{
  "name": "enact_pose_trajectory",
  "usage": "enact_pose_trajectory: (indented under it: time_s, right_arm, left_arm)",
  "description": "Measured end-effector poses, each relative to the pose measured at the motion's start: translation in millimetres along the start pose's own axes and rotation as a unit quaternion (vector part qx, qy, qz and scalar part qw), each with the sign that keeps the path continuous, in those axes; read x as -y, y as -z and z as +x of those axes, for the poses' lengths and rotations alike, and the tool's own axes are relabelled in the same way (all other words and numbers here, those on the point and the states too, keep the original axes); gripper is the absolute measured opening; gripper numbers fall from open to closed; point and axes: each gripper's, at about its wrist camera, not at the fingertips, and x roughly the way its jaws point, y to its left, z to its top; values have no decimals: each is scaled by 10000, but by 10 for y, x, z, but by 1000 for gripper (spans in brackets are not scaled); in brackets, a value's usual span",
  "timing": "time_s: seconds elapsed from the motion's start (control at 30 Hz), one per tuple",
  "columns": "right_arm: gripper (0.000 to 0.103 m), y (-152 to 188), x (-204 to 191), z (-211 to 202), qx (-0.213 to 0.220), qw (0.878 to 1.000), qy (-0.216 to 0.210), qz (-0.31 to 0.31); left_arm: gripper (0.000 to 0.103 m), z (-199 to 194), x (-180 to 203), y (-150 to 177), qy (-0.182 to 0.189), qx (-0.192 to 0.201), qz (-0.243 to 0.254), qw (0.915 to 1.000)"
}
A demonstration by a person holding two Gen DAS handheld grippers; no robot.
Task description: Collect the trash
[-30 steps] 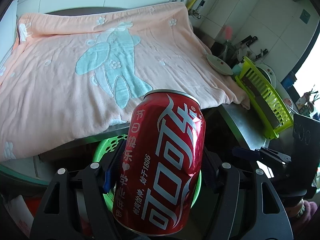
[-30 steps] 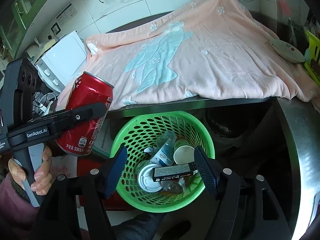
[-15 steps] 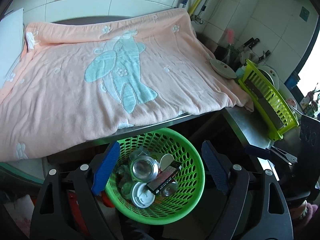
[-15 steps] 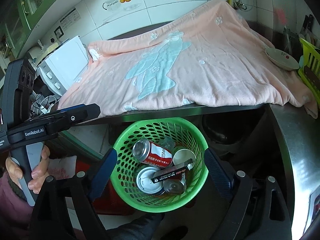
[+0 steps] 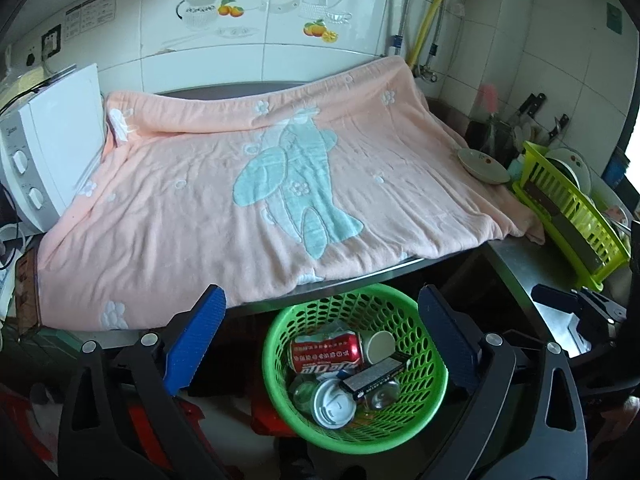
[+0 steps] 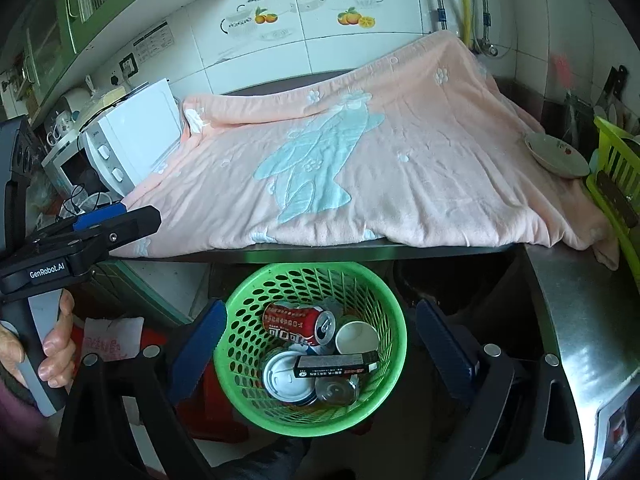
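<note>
A green basket [image 5: 434, 376] [image 6: 384, 308] stands on the floor below the counter edge. A red cola can [image 5: 326, 354] [image 6: 298, 322] lies on its side in it, among a paper cup [image 6: 356, 338], a black flat box [image 6: 336, 365], a white lid [image 6: 285, 376] and a silver can [image 6: 335, 390]. My left gripper [image 5: 322, 332] hangs above the basket, its jaws opening with nothing between them. My right gripper [image 6: 318, 348] is also over the basket, jaws opening and empty. In the right wrist view the left gripper [image 6: 116, 224] shows at the left, a hand [image 6: 56, 344] on its handle.
A pink towel [image 5: 248, 200] [image 6: 360, 168] covers the steel counter. A white microwave [image 5: 44, 156] [image 6: 128, 140] stands at its left end. A bowl [image 5: 482, 164] [image 6: 556, 156] and a yellow-green dish rack [image 5: 568, 208] [image 6: 616, 184] are at the right. Red things lie on the floor left of the basket.
The left gripper opened and let go of the red cola can, which dropped into the green basket and now lies on its side. Both grippers opened wider and rose away from the basket.
</note>
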Motion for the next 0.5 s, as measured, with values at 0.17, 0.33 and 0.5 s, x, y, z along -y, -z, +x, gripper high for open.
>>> enact_pose_trajectory:
  time_s: [0.17, 0.33, 0.5]
  right_arm:
    - [93, -43, -25, -78, 170, 9998, 68, -76]
    - [93, -67, -46, -145, 293, 9995, 89, -107]
    - [93, -85, -85, -176, 358, 9992, 134, -136]
  left_arm:
    - [96, -97, -14, -11, -308, 136, -1, 9994]
    - [96, -159, -27, -21, -553, 199, -51, 9983]
    - [96, -191, 33, -25, -923, 250, 194, 9952]
